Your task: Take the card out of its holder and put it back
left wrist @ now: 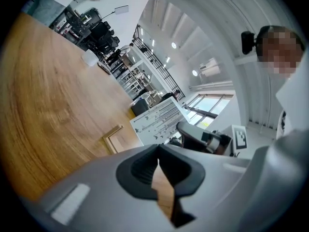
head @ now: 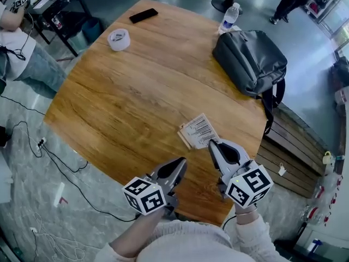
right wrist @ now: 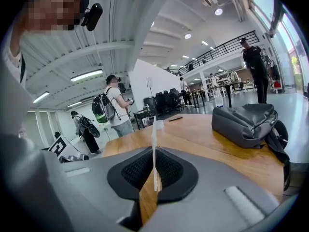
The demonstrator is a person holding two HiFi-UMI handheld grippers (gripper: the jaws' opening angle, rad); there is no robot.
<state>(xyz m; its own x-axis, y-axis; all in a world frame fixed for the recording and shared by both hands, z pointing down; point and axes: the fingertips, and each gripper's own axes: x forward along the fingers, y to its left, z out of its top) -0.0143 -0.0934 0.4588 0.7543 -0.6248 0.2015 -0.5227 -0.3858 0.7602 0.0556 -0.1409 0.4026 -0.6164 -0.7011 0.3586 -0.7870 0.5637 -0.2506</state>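
The right gripper [head: 214,144] pinches the card [head: 200,127] by its near edge, likely to steer it over the holder [head: 184,138], which lies flat just beyond its fingertips. The left gripper [head: 179,164] has its fingers pressed together on nothing, tips just short of the holder, probably ready to pin it down. The card carries rows of fine print, too small to read.

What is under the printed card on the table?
A tan-edged holder on the table peeks from beneath the card, which the right gripper pinches. Only one corner shows; the card covers the rest.
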